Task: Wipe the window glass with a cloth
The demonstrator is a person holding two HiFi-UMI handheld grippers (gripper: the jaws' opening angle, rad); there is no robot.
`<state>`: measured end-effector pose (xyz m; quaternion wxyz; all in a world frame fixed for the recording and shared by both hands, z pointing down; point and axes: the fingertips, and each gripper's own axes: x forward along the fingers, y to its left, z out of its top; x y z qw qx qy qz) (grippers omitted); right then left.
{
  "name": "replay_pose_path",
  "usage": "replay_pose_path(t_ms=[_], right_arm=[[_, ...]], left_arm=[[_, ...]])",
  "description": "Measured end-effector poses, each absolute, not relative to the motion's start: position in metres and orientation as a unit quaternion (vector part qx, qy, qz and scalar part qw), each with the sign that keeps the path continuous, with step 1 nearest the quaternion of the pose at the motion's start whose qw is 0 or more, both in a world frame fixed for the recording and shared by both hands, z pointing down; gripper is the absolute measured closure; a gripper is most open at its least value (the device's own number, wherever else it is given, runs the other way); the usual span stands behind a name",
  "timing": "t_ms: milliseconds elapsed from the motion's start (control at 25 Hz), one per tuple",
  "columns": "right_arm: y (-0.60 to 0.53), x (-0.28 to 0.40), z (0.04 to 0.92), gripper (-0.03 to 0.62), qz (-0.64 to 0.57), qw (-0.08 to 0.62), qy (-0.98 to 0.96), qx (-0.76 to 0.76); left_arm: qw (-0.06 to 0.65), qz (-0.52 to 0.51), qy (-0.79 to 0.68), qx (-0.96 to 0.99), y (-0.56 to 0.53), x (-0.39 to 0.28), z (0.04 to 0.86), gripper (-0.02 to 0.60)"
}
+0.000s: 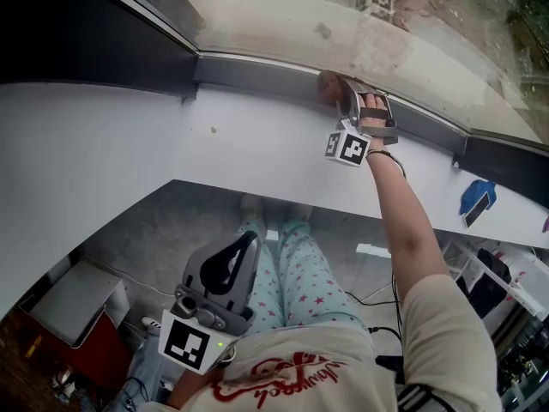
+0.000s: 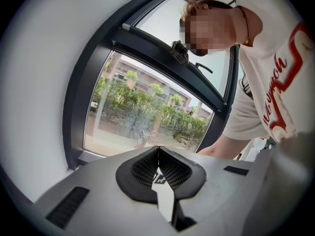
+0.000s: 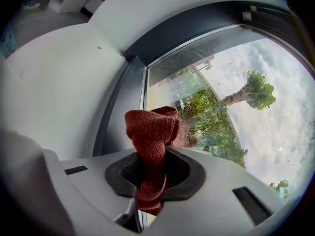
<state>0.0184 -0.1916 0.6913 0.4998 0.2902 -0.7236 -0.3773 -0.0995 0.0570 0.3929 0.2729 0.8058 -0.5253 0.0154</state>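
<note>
Far left, low down: a red box (image 1: 93, 343) on the floor. Beside it, holds the left gripper (image 1: 250, 241) low over star-patterned trousers (image 1: 296, 273), marker cube (image 1: 185, 344) toward the camera. In the left gripper view, shows that gripper (image 2: 158, 152) with jaws pressed together and nothing between them, pointed at the window glass (image 2: 142, 114) from well back.

Across the middle: a white sill (image 1: 129, 136) under a dark grey frame (image 1: 249, 69), with the glass (image 1: 283, 7) above it.

Right of centre, stretches an arm (image 1: 407, 221) over the sill and sets the right gripper (image 1: 341, 88) at the bottom edge of the glass. Clamps a rust-red cloth (image 1: 327, 87) in those jaws. In the right gripper view, shows the cloth (image 3: 150, 132) folded and bunched, standing up out of the closed gripper (image 3: 151, 162) just beside the frame's upright (image 3: 118, 117), its top at the glass (image 3: 256, 132), faint reflection next to it. Cannot tell for sure whether cloth and pane touch.

Far right on the sill: a small blue thing (image 1: 476, 197).
</note>
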Motion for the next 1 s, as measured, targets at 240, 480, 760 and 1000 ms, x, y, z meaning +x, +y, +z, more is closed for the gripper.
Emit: replay_pose_path(t_ms=[240, 480, 760, 1000], right_arm=[[-0.191, 0.018, 0.702, 0.528, -0.364, 0.5, -0.731, 0.29], [-0.191, 0.017, 0.709, 0.528, -0.362, 0.504, -0.732, 0.281], [-0.192, 0.015, 0.718, 0.528, -0.355, 0.506, -0.736, 0.276], [-0.192, 0.014, 0.723, 0.528, -0.353, 0.506, -0.736, 0.278]], left_arm=[[0.281, 0.011, -0.527, 0.802, 0.054, -0.102, 0.398, 0.56], [0.286, 0.011, -0.529, 0.799, 0.053, -0.104, 0.402, 0.56], [0.287, 0.007, -0.532, 0.797, 0.052, -0.103, 0.403, 0.56], [0.283, 0.012, -0.548, 0.787, 0.06, -0.109, 0.405, 0.56]])
